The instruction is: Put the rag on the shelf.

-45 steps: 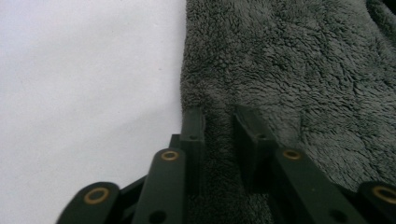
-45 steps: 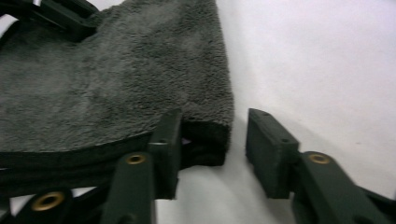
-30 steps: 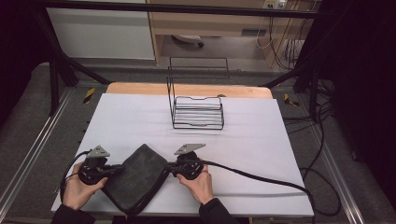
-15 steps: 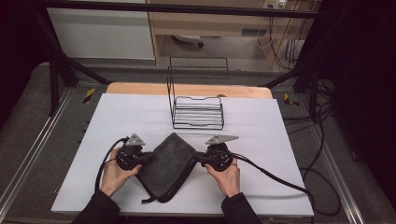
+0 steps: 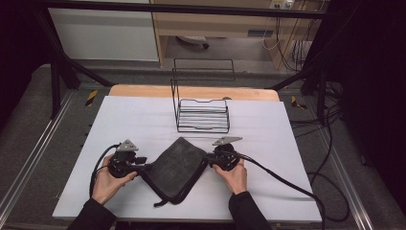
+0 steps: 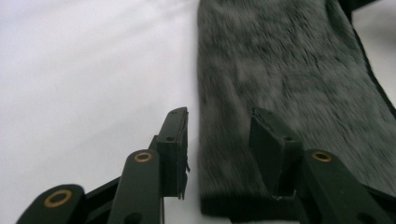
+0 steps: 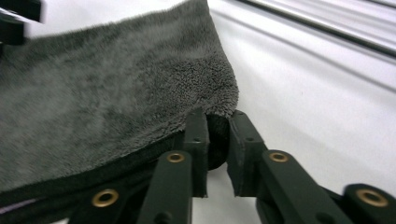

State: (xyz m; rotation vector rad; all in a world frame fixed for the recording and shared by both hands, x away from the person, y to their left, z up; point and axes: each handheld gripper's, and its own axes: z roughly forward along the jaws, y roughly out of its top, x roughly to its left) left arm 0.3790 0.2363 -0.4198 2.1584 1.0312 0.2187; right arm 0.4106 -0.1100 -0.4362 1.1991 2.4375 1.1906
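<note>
A dark grey fleecy cloth (image 5: 174, 165), folded over, lies flat on the white table top (image 5: 287, 143) between my two hands. My left gripper (image 5: 143, 168) is at its left corner. In the left gripper view the cloth (image 6: 289, 70) has its corner lying between the jaws of this gripper (image 6: 217, 126), which have just been opening and stand apart without pressing it. My right gripper (image 5: 207, 163) is at the cloth's right corner. In the right gripper view the plush edge (image 7: 116, 93) still sits in the narrow gap of that gripper (image 7: 217, 121), whose jaws have just been opening.
A black wire rack (image 5: 201, 115) stands upright just beyond the cloth, in the middle of the table. Black cables (image 5: 287, 184) trail from the grippers across the right side. A wooden strip (image 5: 143, 91) borders the far edge.
Both hands carried the cloth away from the near edge toward the rack and to the right. It now lies flat, and the left jaws are apart.
</note>
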